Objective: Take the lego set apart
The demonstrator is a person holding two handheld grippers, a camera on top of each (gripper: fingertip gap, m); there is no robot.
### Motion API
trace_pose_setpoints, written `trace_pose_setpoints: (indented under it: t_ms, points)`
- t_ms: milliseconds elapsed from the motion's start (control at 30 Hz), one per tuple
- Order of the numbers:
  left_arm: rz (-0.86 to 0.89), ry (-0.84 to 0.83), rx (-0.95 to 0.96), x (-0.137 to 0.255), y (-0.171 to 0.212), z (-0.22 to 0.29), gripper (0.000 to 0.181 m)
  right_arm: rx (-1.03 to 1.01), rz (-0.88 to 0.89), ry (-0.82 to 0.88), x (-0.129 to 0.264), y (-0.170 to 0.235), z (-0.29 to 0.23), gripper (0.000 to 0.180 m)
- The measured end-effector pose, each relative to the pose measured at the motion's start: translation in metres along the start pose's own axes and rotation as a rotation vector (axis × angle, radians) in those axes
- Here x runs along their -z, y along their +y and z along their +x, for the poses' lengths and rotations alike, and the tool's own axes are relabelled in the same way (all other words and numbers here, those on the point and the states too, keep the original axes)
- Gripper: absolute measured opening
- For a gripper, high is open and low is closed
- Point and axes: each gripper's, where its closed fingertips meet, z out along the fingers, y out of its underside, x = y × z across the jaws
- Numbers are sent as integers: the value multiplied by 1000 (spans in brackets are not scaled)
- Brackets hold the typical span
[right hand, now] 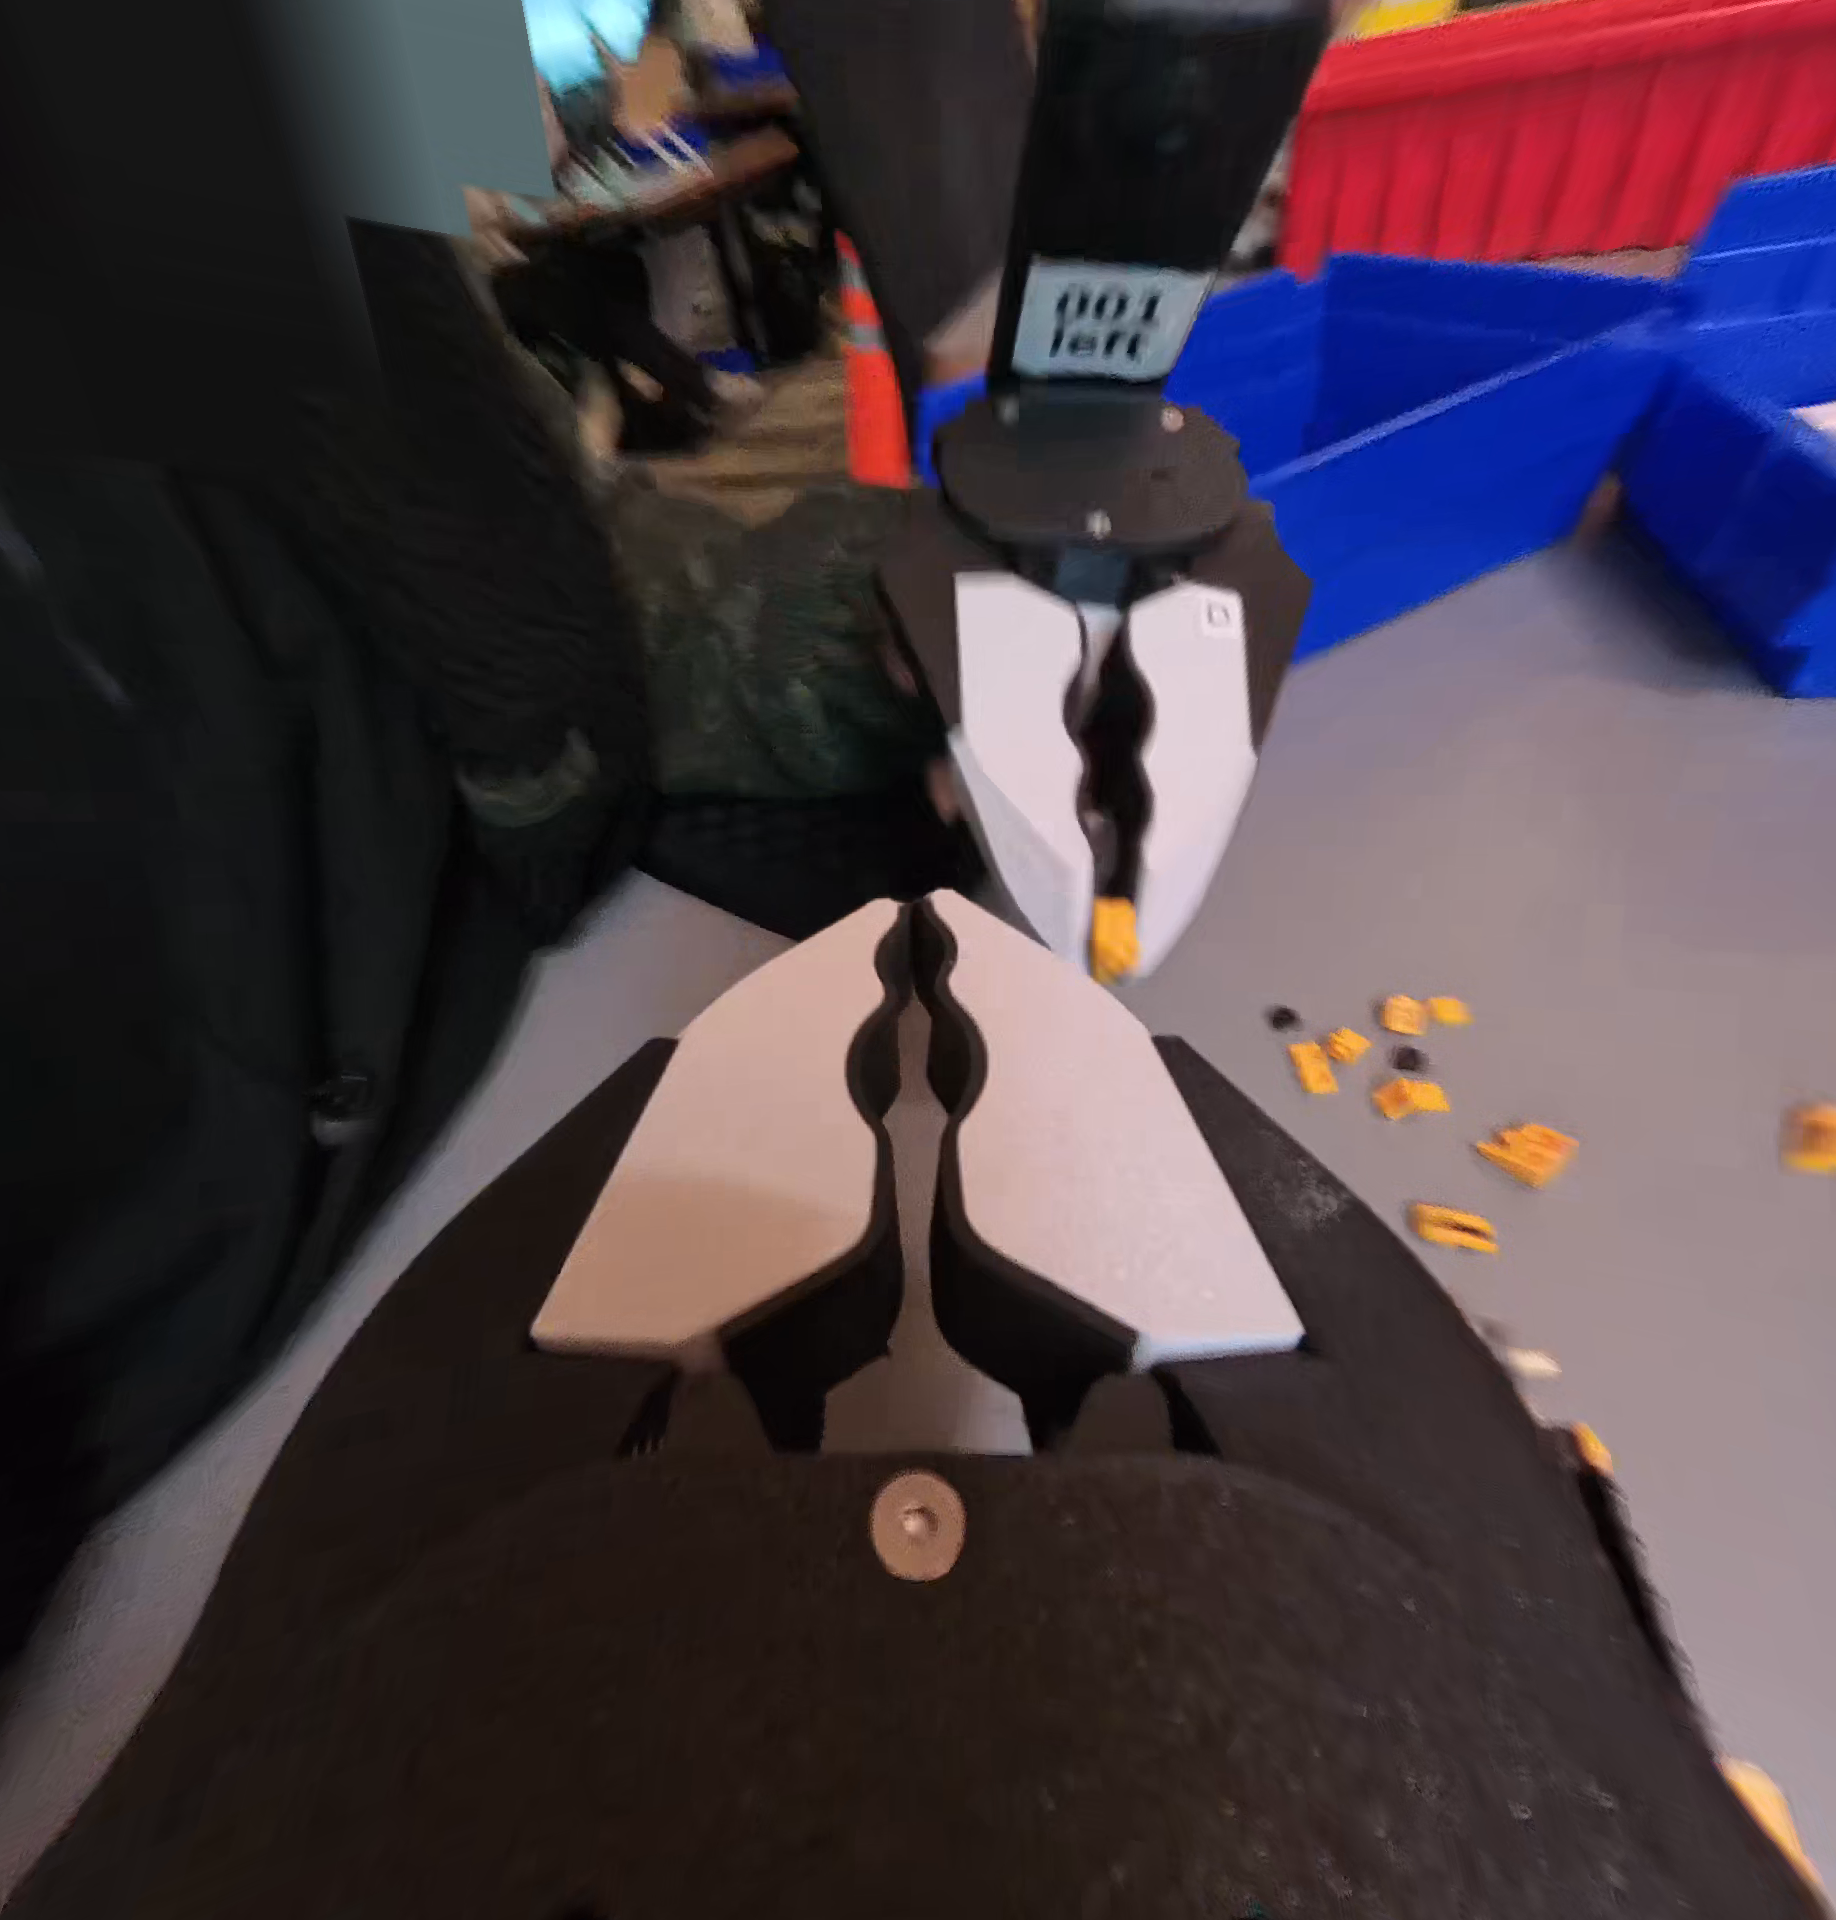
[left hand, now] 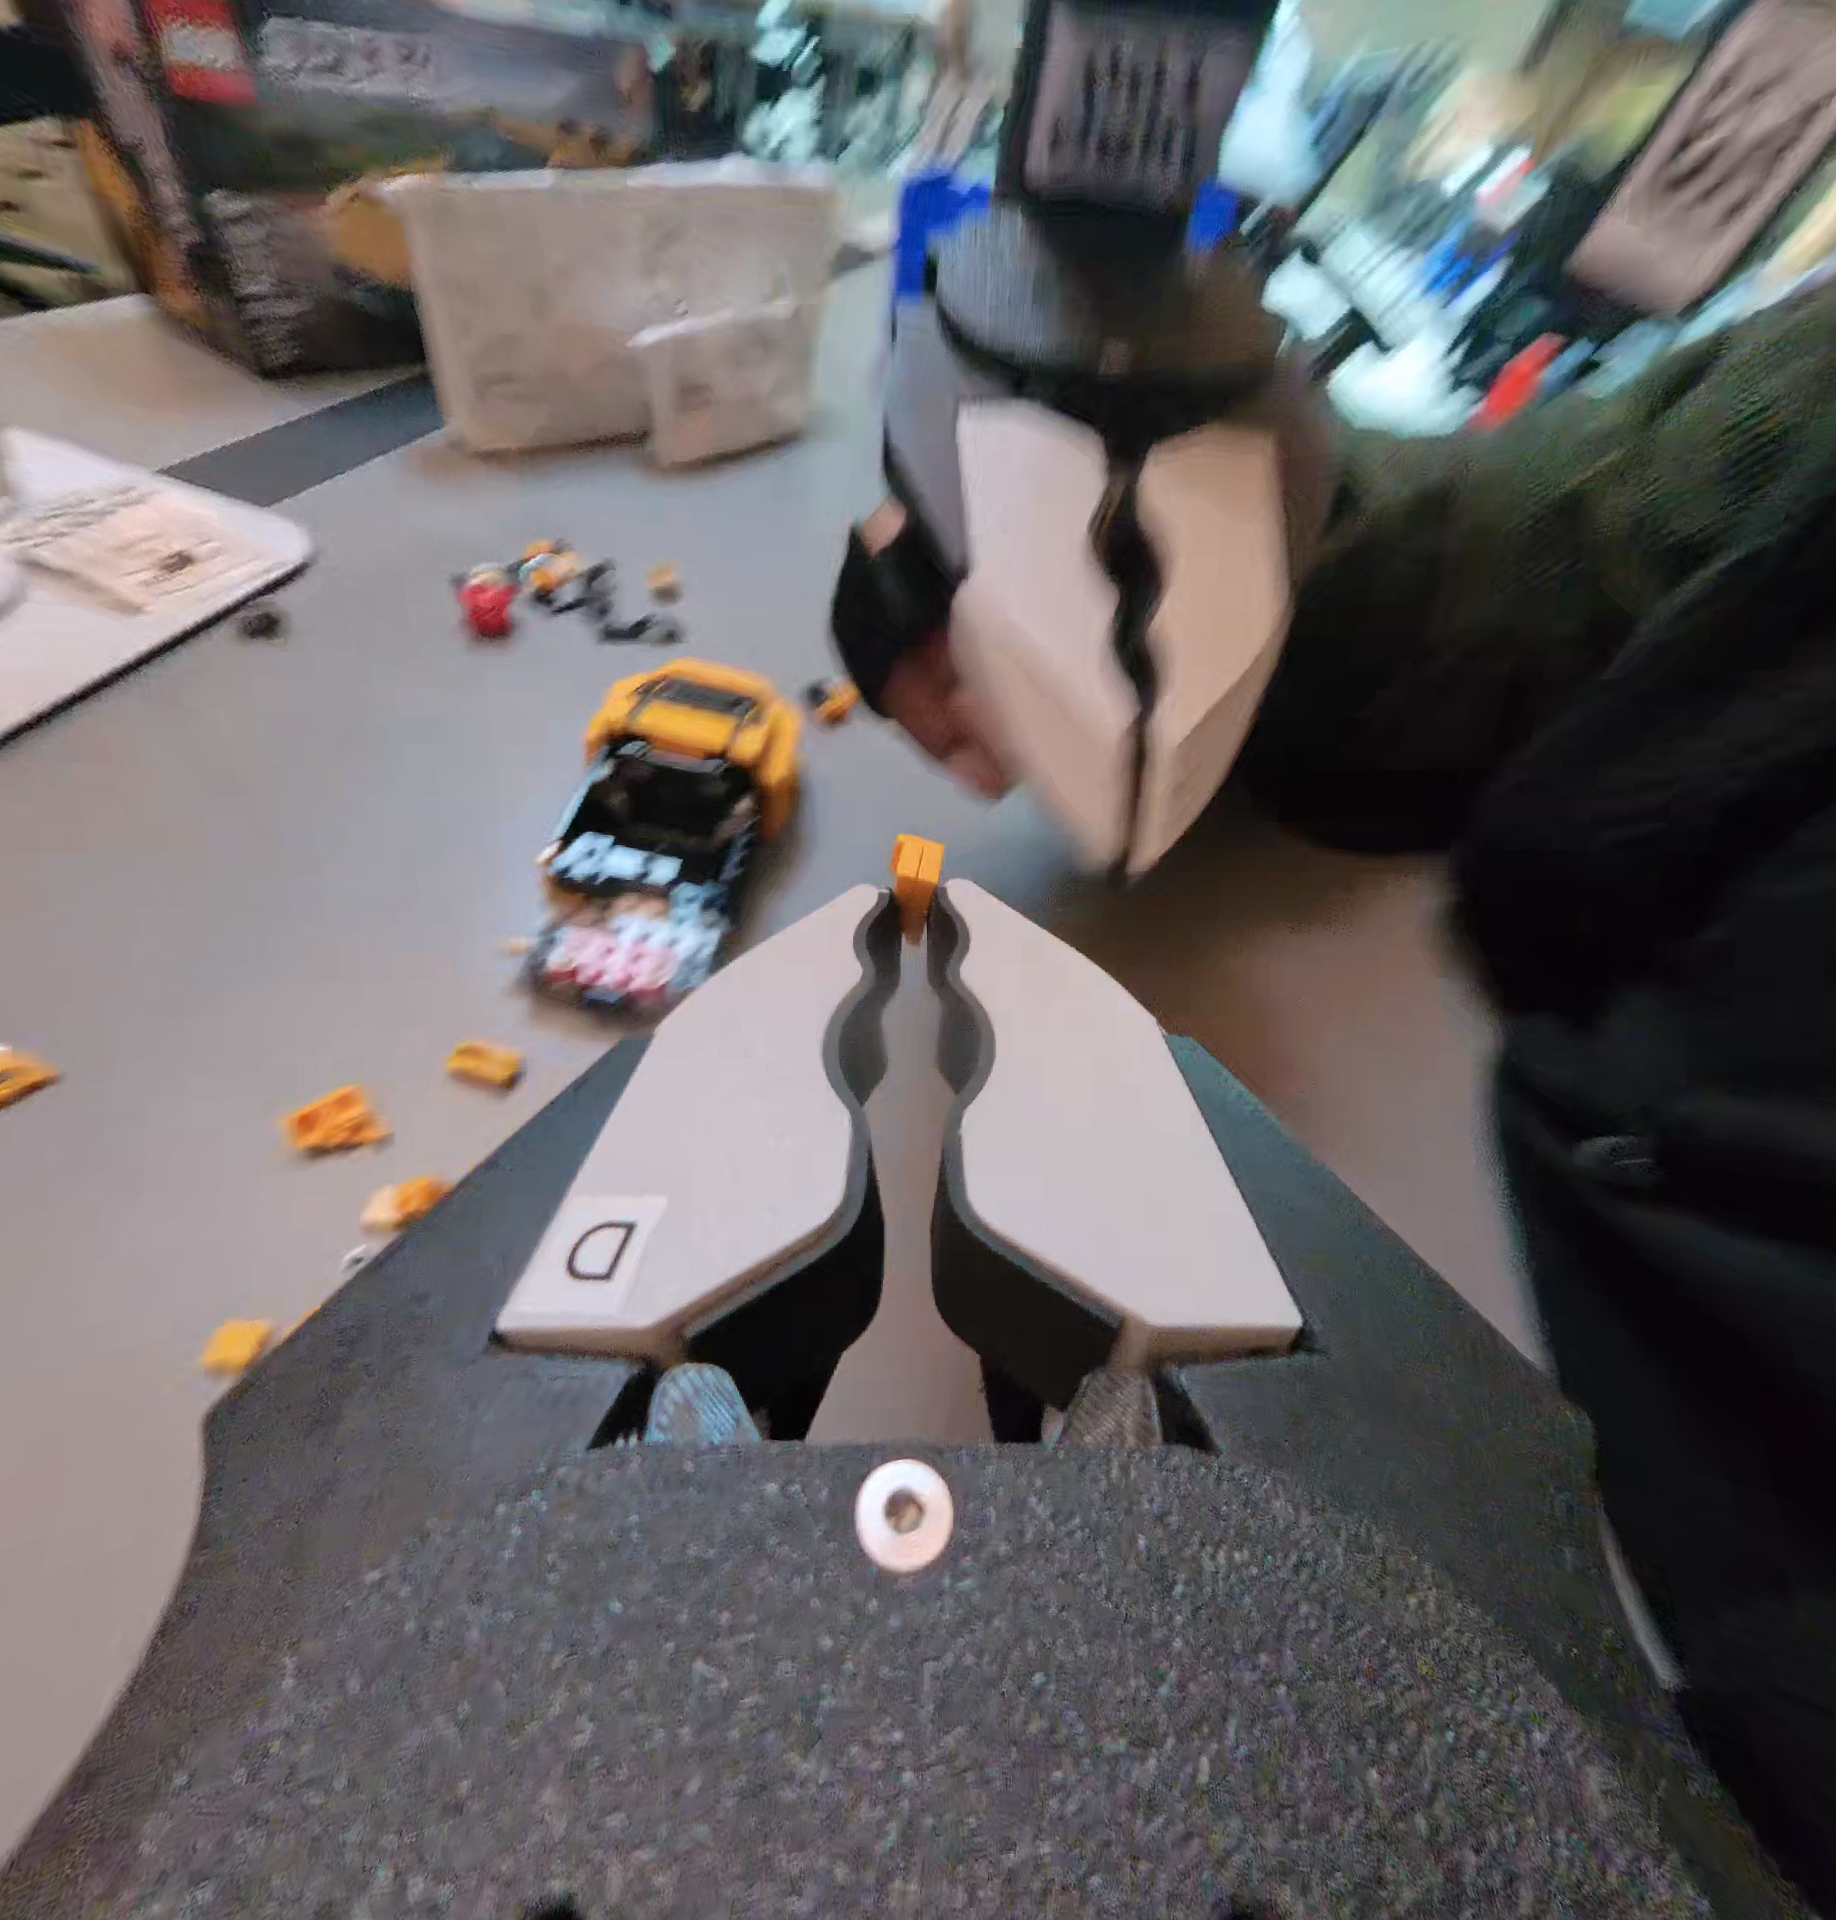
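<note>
My left gripper [left hand: 914,896] is shut on a small orange brick piece [left hand: 916,868] that sticks out past its fingertips, above the grey table [left hand: 218,883]. The right wrist view shows the same gripper [right hand: 1116,935] pointing down with the orange piece [right hand: 1113,940] at its tips. My right gripper [right hand: 914,909] is shut, its fingertips together with nothing between them. It also shows in the left wrist view [left hand: 1127,862], close to the right of the left gripper. The partly stripped orange and black lego car [left hand: 675,821] lies on the table, left of the left gripper's tips.
Loose orange pieces [left hand: 334,1120] lie on the table; they also show in the right wrist view [right hand: 1407,1096]. A small pile of parts [left hand: 561,597] lies beyond the car. A white bag [left hand: 623,301], the set's box [left hand: 270,208] and blue bins [right hand: 1516,436] stand at the back. A person's dark sleeve [left hand: 1620,727] is on the right.
</note>
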Motion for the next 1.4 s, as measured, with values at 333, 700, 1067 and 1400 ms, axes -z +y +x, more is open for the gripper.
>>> trace_pose_setpoints:
  t_ms: [333,700,1067,1400]
  points:
    - [39,67,-19,-1,-7,15,6,94,-5,248,12,0,22,20]
    - [46,143,-54,-4,-8,32,6,52,47,103,7,-1,4,6]
    - [140,223,13,-3,-22,43,4,-93,246,-68,16,-16,-7,6]
    - [92,-8,87,-5,-20,12,5,61,160,260,17,-12,22,6]
